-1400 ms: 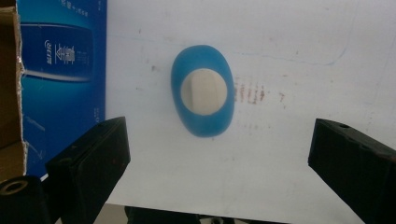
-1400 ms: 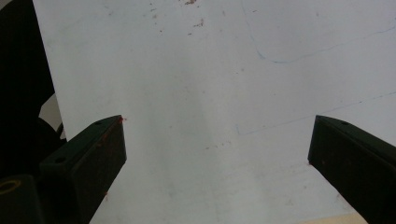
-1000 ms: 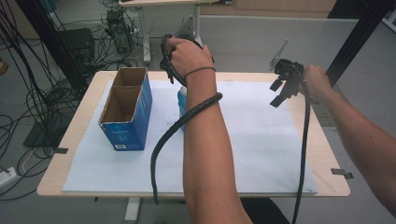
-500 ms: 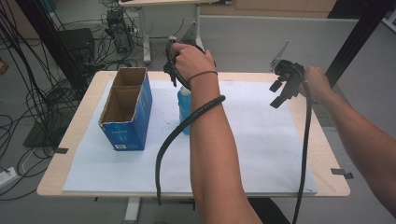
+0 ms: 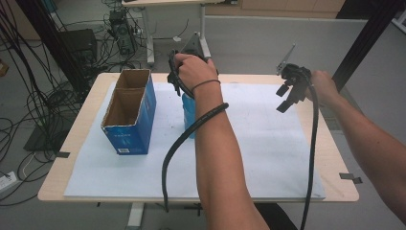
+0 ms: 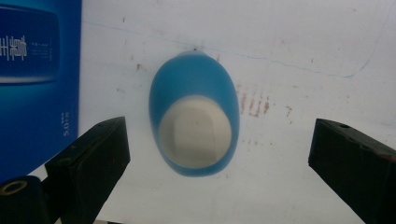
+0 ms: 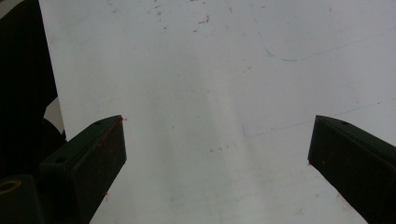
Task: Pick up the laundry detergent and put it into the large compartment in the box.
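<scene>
Blue cup [image 6: 194, 114] unmoved; left claw [image 6: 219, 163] higher.

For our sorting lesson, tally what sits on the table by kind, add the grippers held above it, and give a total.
Cups: 1, the blue cup standing on the sheet.
Boxes: 1, the blue box, open on top.
Sheets: 1, the white sheet covering the table.
Grippers: 2, the left gripper open above the cup, the right gripper open above the sheet.
Total: 5.

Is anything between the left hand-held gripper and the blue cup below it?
Nothing visible. The left hand-held gripper hangs open above the blue cup, whose mouth faces up between the jaws; the blue box stands off to one side.
</scene>
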